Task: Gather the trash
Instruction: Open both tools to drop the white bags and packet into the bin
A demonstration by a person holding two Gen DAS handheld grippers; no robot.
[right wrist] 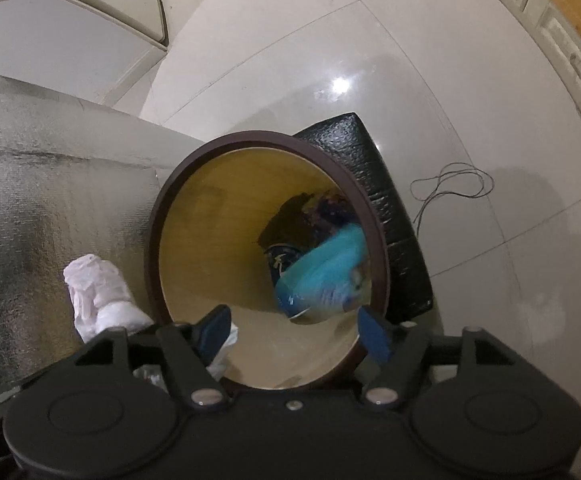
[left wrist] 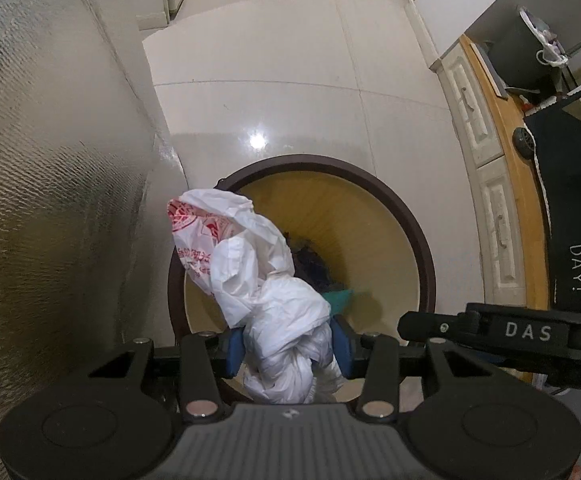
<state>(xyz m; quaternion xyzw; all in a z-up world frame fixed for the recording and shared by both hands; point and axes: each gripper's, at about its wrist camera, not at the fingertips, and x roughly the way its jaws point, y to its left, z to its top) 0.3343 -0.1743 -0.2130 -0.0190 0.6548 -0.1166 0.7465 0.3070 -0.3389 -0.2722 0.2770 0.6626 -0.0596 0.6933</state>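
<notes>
A round bin (left wrist: 410, 216) with a dark brown rim and yellow inside stands on the tiled floor, with dark scraps at its bottom. My left gripper (left wrist: 288, 350) is shut on a crumpled white plastic bag (left wrist: 250, 264) with red print, which hangs over the bin's near left rim. In the right wrist view the same bin (right wrist: 162, 200) lies straight below my right gripper (right wrist: 294, 330), whose blue pads (right wrist: 214, 326) stand wide apart with nothing pressed between them. A blurred turquoise piece of trash (right wrist: 326, 272) is inside the bin, beyond the fingertips. The white bag (right wrist: 98, 300) shows at the left.
A silver foil-textured sheet (left wrist: 50, 200) rises left of the bin. A black foam block (right wrist: 374, 184) sits against the bin's far right side, and a thin cable (right wrist: 450, 184) lies on the floor. A cream cabinet with drawers (left wrist: 486, 160) and a black cloth reading "NICE DAY!" (left wrist: 578, 240) are at the right.
</notes>
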